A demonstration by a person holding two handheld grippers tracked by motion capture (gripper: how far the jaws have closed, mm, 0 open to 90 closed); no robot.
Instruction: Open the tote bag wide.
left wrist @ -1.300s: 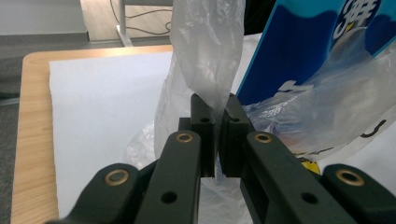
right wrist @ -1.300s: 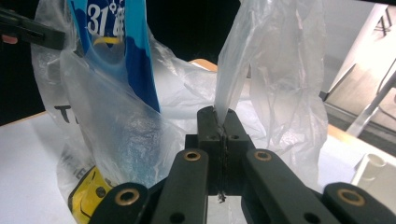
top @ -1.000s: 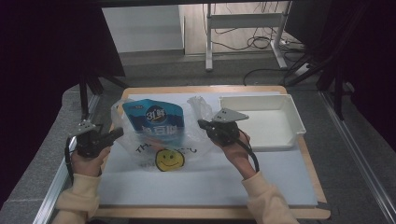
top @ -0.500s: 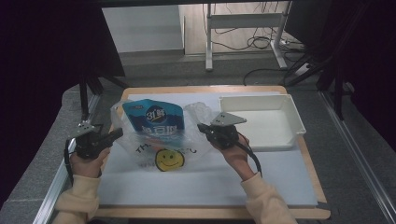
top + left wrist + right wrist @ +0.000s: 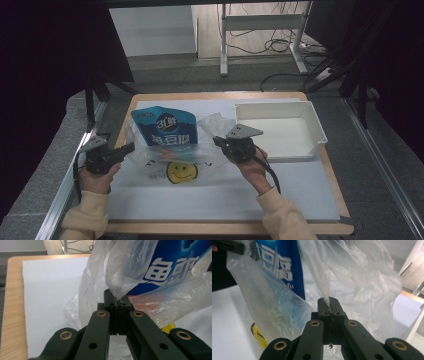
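Both grippers clamped shut, one at each side of the frame's lower middle.

In the high view the left gripper [image 5: 131,147] sits at the lower left, gripped by the left hand [image 5: 96,172], its jaws pointing right and slightly up the frame; a pale sleeve [image 5: 82,220] runs off the bottom edge. The right gripper [image 5: 216,140] sits right of centre, jaws pointing left, held by the right hand [image 5: 252,167], forearm angling down to the lower right. In each gripper view the black jaws are pressed together, pinching thin clear film.

A blue pouch [image 5: 165,129] with white lettering sits in a clear plastic bag [image 5: 150,155] printed with a yellow smiley.
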